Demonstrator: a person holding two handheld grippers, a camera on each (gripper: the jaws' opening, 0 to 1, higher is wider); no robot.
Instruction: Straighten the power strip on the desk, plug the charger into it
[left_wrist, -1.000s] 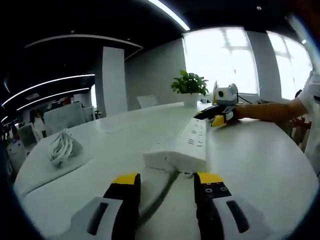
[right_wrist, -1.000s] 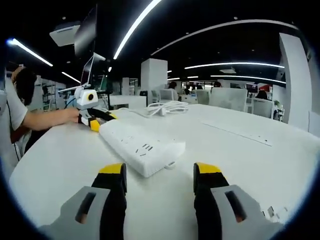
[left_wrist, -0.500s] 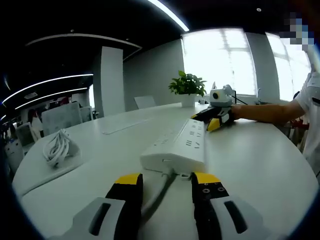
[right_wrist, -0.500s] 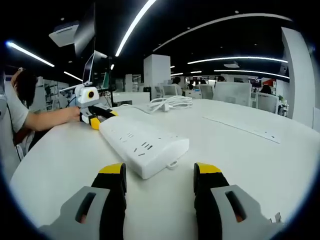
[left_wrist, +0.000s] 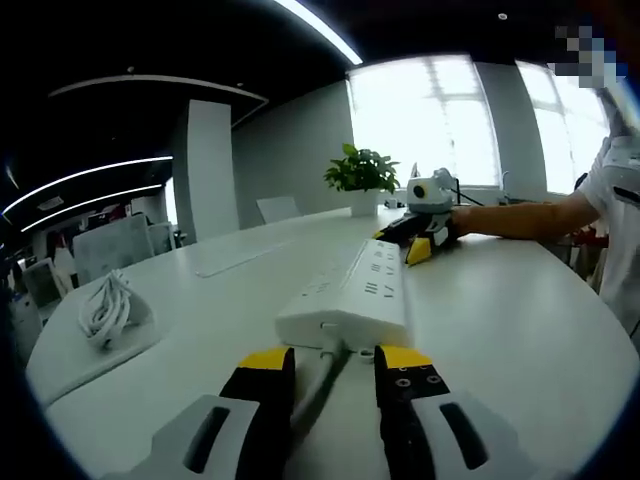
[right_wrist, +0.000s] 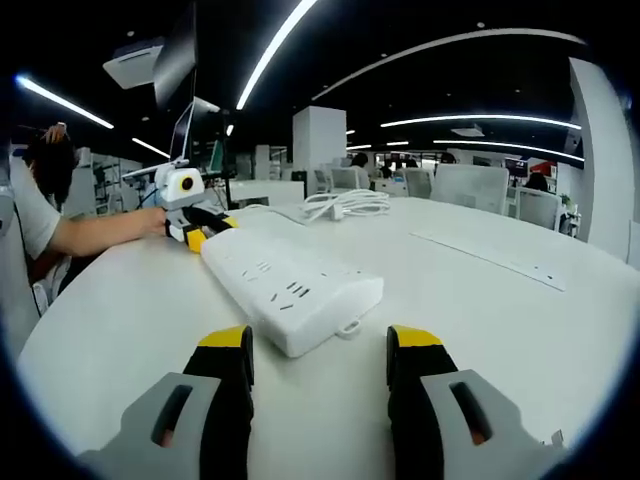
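Two grippers, one at each end of strip (left_wrist: 348, 295) on desk (left_wrist: 500, 320). Left gripper (left_wrist: 330, 362) jaws apart, straddling cord (left_wrist: 318, 385) at near end. Right gripper (right_wrist: 316, 345) jaws apart, strip end between, no grasp. Charger (right_wrist: 345, 206) well apart, cable coiled. Risks: uneven push skews strip; left jaws snag cord; strip slides on smooth desk.

Left claw (left_wrist: 333, 362) and right claw (right_wrist: 319, 347) both gape.

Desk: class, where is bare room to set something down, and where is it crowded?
Bare desk right of the strip. Crowded at the strip's ends, by the left tool and right tool.
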